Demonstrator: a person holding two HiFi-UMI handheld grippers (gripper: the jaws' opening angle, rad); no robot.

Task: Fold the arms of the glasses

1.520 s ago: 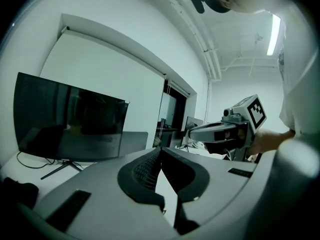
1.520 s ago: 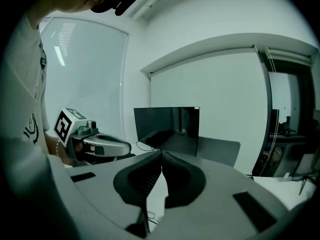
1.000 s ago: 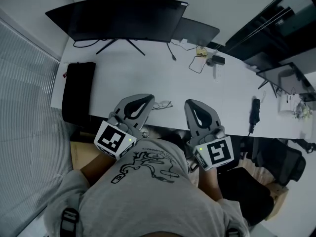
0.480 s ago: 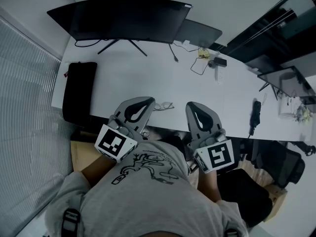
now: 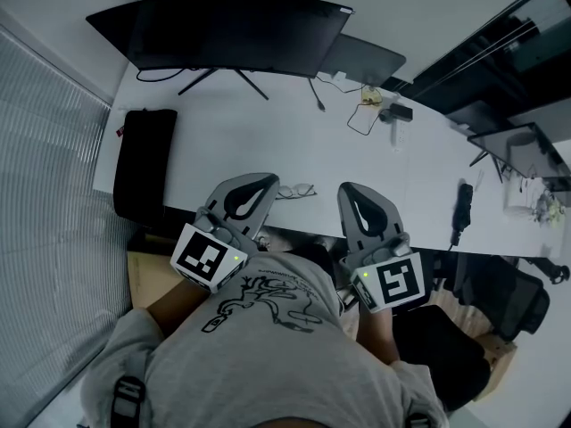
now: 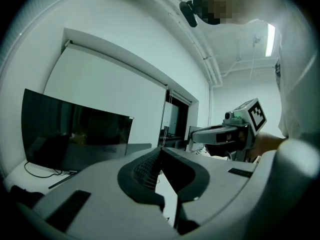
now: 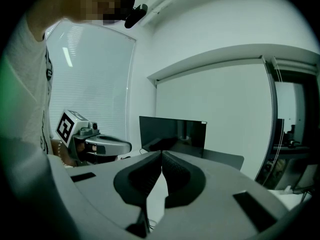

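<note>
**Glasses lie between two closed, empty grippers**

The glasses [image 5: 294, 190] lie on the white surface [image 5: 232, 141] near its front edge, just beside the tip of the left gripper [image 5: 268, 179] and a little apart from the right gripper [image 5: 350, 189]. Both grippers hover side by side at that edge, pointing toward the dark monitor [image 5: 223, 29]. Each gripper's own view shows its fingers pressed together with nothing between them – the ribbed pads meet in a single seam.

The head view shows the glasses too small to tell whether the arms stand out or already lie folded against the front, so the scene fits either case.

They look thin-rimmed and light, so they would probably skate across the smooth surface at a nudge rather than stay put. The hinges are likely the weak point, and the lenses are slick and easily marked. The safer hold is probably on the frame at the bridge or an outer corner – with any push on an arm landing close to its hinge and along the way it swings.
</note>
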